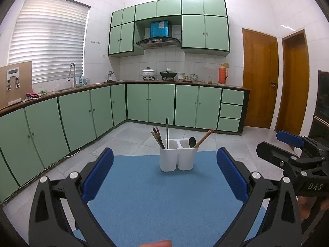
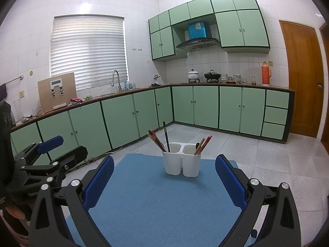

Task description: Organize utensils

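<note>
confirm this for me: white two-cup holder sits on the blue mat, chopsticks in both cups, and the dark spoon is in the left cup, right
Not quite. The dark spoon is in the right cup of the white holder, beside the chopsticks there, as the left wrist view shows. The rest stands: holder on the blue mat.

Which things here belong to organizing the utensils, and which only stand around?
For the job:
white two-compartment holder
chopsticks
dark spoon
blue mat

Only standing around:
white pot
black wok
orange thermos
faucet
</note>
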`<state>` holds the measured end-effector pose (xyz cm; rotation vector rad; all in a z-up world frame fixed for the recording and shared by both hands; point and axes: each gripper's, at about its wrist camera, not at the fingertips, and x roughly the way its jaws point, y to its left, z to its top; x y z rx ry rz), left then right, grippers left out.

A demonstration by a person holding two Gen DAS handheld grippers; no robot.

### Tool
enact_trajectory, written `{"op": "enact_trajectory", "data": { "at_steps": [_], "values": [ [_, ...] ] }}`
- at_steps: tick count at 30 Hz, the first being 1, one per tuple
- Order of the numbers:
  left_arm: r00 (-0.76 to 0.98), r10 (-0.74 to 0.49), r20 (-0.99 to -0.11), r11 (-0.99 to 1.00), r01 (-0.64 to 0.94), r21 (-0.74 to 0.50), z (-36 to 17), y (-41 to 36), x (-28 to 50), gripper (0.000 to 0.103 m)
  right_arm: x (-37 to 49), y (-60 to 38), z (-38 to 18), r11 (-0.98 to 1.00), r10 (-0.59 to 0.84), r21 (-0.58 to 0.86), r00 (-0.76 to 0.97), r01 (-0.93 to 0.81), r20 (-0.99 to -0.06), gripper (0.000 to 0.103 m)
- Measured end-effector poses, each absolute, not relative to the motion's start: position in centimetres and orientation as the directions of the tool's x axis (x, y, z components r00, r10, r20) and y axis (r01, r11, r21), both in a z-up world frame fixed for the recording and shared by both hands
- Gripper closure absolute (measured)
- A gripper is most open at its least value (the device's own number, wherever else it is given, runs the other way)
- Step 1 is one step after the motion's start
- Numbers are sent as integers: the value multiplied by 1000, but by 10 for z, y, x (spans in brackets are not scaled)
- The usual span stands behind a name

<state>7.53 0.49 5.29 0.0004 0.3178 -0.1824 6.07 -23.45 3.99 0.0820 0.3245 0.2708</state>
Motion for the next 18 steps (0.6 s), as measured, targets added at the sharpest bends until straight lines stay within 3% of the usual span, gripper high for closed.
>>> {"op": "enact_trajectory", "data": {
  "at_steps": [18],
  "values": [
    [936, -172, -307, 985, 169, -35, 52, 10, 73, 6, 61, -229, 40, 960, 277, 119, 911, -252, -306, 6]
  ]
}}
